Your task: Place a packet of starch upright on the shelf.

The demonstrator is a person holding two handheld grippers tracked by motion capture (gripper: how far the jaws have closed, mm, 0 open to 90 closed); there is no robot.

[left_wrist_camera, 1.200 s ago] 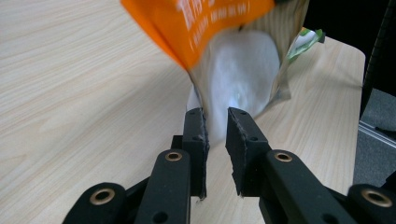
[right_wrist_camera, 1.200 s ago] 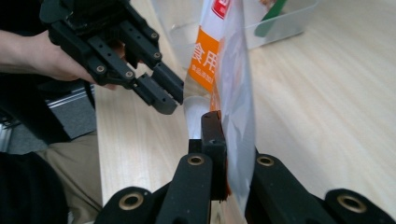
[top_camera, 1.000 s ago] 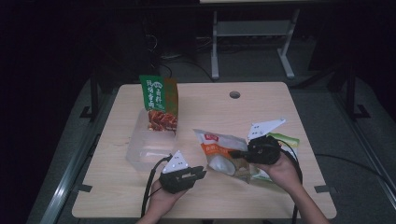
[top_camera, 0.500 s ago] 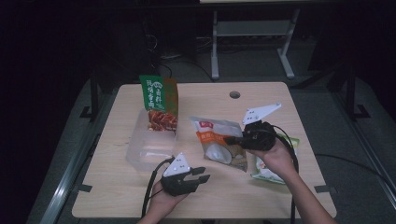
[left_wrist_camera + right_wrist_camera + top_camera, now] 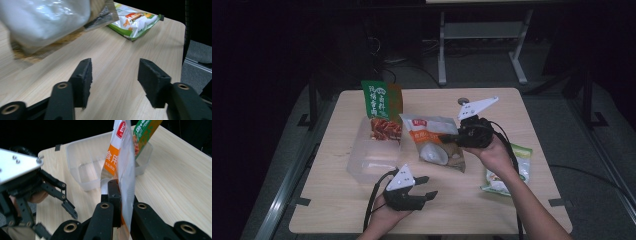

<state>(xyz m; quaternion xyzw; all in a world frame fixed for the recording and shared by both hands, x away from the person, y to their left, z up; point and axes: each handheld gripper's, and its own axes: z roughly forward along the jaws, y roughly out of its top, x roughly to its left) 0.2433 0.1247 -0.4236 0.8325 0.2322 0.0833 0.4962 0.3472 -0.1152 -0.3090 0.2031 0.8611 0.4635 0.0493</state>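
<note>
Right hand-held gripper [image 5: 451,139] clamps the white-orange pouch [image 5: 432,141] by its flat edge seam, lifted beside the clear tub [image 5: 362,162]. Pouch appears soft, light, slippery. Left hand-held gripper [image 5: 426,186] open, empty.

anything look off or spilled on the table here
Nothing spilled. The green snack bag stands tilted in the clear plastic container, poking well above its rim. Another green packet lies near the table's right edge. The right gripper holds the orange-and-white packet off the table; the left gripper is open.
</note>
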